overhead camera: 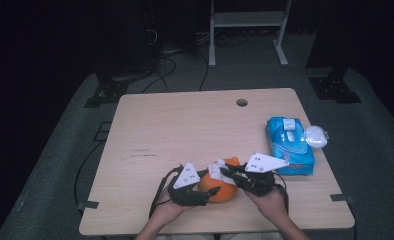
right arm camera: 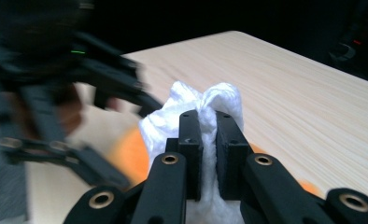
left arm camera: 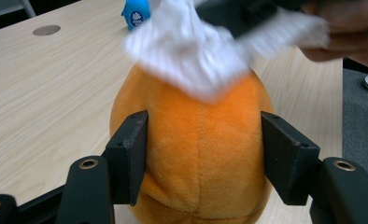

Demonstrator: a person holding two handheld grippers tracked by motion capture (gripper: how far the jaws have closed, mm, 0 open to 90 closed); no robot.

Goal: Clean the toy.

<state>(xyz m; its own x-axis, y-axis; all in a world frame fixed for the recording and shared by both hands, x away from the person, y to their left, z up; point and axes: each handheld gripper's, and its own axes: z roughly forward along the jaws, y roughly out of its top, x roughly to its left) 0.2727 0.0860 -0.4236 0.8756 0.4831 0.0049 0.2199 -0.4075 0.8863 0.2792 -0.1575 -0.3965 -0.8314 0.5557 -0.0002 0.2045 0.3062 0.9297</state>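
Orange plush toy [left arm camera: 198, 154] stands upright near the tabletop's [overhead camera: 175, 125] front edge; crumpled white wipe [left arm camera: 191, 51] lies on its top

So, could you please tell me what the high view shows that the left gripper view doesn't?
High view alone: the whole table, the white lid beside the blue wipes pack, and both hands with the left gripper and right gripper.
Left gripper view alone: its black pads pressing the toy's sides.
Both: the orange plush toy and the white wipe.
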